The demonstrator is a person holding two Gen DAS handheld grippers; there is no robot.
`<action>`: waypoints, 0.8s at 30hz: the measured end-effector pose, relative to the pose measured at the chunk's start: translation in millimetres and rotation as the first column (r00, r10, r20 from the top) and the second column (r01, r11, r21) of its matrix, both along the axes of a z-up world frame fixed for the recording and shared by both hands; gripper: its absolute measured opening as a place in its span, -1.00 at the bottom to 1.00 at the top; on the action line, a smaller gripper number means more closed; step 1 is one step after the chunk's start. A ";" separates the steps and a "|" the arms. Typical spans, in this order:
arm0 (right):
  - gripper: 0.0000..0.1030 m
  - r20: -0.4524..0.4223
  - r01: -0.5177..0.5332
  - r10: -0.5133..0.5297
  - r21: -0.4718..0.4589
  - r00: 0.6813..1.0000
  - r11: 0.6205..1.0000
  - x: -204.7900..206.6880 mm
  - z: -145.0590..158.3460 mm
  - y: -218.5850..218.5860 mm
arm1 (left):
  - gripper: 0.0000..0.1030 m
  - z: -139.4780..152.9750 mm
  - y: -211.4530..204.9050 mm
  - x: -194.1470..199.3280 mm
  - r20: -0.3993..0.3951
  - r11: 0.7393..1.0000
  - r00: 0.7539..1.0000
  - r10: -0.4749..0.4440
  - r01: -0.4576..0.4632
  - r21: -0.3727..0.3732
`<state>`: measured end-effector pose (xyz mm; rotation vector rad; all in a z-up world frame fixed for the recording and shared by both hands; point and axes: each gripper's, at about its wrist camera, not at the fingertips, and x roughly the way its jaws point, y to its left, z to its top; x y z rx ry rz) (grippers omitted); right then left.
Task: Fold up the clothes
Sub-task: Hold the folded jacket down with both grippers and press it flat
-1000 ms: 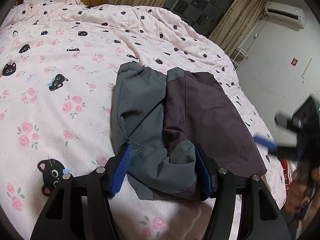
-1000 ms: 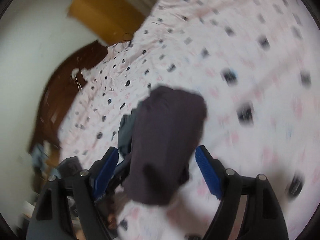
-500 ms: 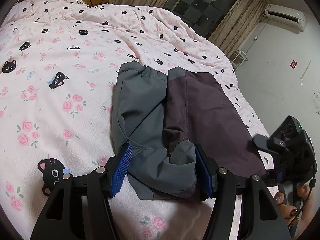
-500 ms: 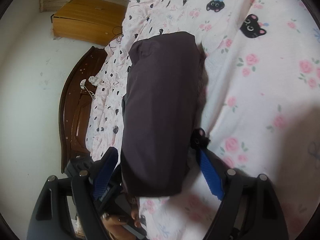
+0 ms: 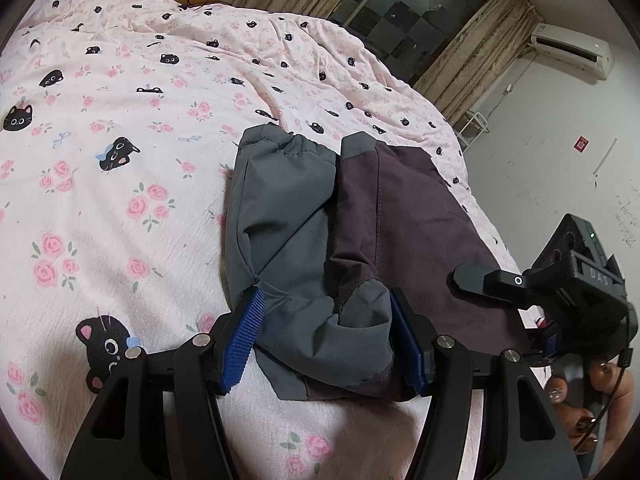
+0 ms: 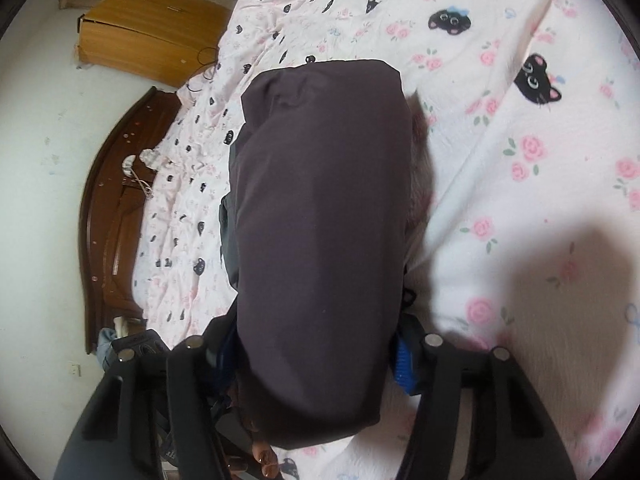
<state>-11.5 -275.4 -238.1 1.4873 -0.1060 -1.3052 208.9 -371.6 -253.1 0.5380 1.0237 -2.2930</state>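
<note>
- The left gripper (image 5: 326, 334) is standing with its blue-padded jaws spread apart, a bunched grey fold of the garment (image 5: 360, 236) sitting between them; the pads are lying against the cloth on either side, not pressed together.
- The right gripper (image 6: 316, 354) is reaching over the near edge of the garment (image 6: 320, 240); its jaws are straddling the dark cloth, with one blue pad showing at the right edge and the other mostly hidden behind fabric, so they are sitting wide rather than pinched flat.
- The garment, grey on one side and dark purple-brown on the other, is lying folded on the bedsheet (image 5: 120, 168), close to the bed's edge on the side towards the white wall (image 5: 560, 128).
- In the left wrist view, the right gripper (image 5: 516, 294) is hovering just beside the dark panel's edge, with the person's right hand (image 5: 588, 408) gripping its handle.
- The pink sheet, printed with black cats and roses, is spreading out wrinkled behind the garment.
- A wooden headboard (image 6: 116, 220) and a wooden cabinet (image 6: 148, 36) are standing at the far end of the bed in the right wrist view.
</note>
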 end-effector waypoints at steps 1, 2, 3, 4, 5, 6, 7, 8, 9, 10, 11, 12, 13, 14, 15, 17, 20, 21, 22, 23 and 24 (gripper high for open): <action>0.19 -0.009 0.003 -0.003 0.013 1.000 1.000 1.8 3.8 -1.0 | 0.12 0.1 -0.1 0.6 -0.005 1.000 1.000 0.001 -0.001 0.002; 0.20 -0.017 0.006 -0.005 0.027 1.000 1.000 3.5 7.6 -2.0 | 0.12 0.1 -0.5 1.4 -0.012 1.000 1.000 0.001 -0.001 0.006; 0.20 -0.035 0.006 -0.004 0.041 0.999 0.999 6.5 13.5 -3.6 | 0.12 -0.2 -1.5 2.6 -0.021 1.000 1.000 0.003 -0.003 0.013; 0.20 -0.044 0.007 -0.004 0.049 0.999 0.999 8.0 17.0 -4.9 | 0.12 -0.4 -2.5 4.0 -0.030 1.000 1.000 0.005 -0.005 0.021; 0.20 -0.053 0.007 -0.004 0.058 0.999 0.998 9.6 20.6 -6.1 | 0.12 -0.6 -3.5 5.7 -0.041 1.000 0.999 0.008 -0.007 0.029; 0.20 -0.056 0.005 -0.002 0.058 0.998 0.998 11.8 26.6 -7.1 | 0.12 -0.9 -4.9 8.0 -0.059 0.999 0.998 0.012 -0.010 0.040; 0.20 -0.069 0.001 0.003 0.056 0.998 0.998 12.8 32.4 -7.0 | 0.12 -1.2 -6.2 10.4 -0.076 0.999 0.997 0.016 -0.012 0.051; 0.20 -0.082 -0.004 0.008 0.055 0.997 0.998 13.7 38.2 -7.0 | 0.12 -1.6 -7.5 12.7 -0.092 0.998 0.996 0.020 -0.014 0.061; 0.20 -0.094 -0.008 0.013 0.053 0.995 0.999 14.7 44.1 -7.0 | 0.12 -2.1 -8.6 14.7 -0.104 0.997 0.994 0.023 -0.015 0.071; 0.20 -0.107 -0.013 0.018 0.052 0.994 0.999 15.6 49.9 -7.0 | 0.12 -2.5 -9.6 16.1 -0.112 0.997 0.993 0.026 -0.017 0.080; 0.19 -0.120 -0.017 0.023 0.051 0.993 0.999 16.5 55.7 -7.0 | 0.12 -2.7 -10.3 16.9 -0.117 0.996 0.993 0.028 -0.018 0.086; 0.19 -0.132 -0.023 0.030 0.051 0.991 0.998 17.7 60.0 -9.6 | 0.12 -2.5 -10.0 16.4 -0.114 0.996 0.993 0.028 -0.018 0.085; 0.19 -0.133 -0.025 0.033 0.055 0.991 0.998 17.1 60.7 -11.0 | 0.12 -2.2 -9.7 15.9 -0.110 0.996 0.994 0.028 -0.019 0.084; 0.19 -0.135 -0.028 0.036 0.059 0.990 0.998 16.5 61.3 -12.4 | 0.12 -2.0 -9.4 15.3 -0.106 0.996 0.994 0.028 -0.019 0.082; 0.20 -0.128 -0.024 0.032 0.062 0.991 0.998 14.7 59.3 -10.8 | 0.12 -1.8 -9.1 14.8 -0.102 0.997 0.994 0.028 -0.020 0.081; 0.24 -0.114 -0.016 0.024 0.070 0.993 0.997 11.3 55.3 -7.6 | 0.12 -1.5 -8.9 13.8 -0.094 0.997 0.995 0.027 -0.020 0.077; 0.24 -0.115 -0.013 0.024 0.093 0.993 0.996 12.0 55.2 -12.3 | 0.12 -1.6 -9.6 13.6 -0.097 0.997 0.995 0.028 -0.020 0.078; 0.24 -0.131 -0.020 0.033 0.102 0.991 0.995 14.1 58.7 -13.8 | 0.12 -1.8 -9.8 13.4 -0.099 0.997 0.995 0.028 -0.021 0.079; 0.24 -0.147 -0.026 0.042 0.111 0.988 0.993 16.3 62.1 -15.2 | 0.12 -1.9 -9.8 13.7 -0.100 0.997 0.995 0.029 -0.021 0.080; 0.24 -0.163 -0.032 0.052 0.120 0.985 0.992 18.5 65.6 -16.7 | 0.12 -2.0 -10.0 14.0 -0.101 0.996 0.994 0.030 -0.022 0.082; 0.24 -0.178 -0.039 0.061 0.129 0.982 0.991 20.6 69.1 -18.1 | 0.12 -2.3 -10.6 14.2 -0.102 0.996 0.994 0.031 -0.022 0.083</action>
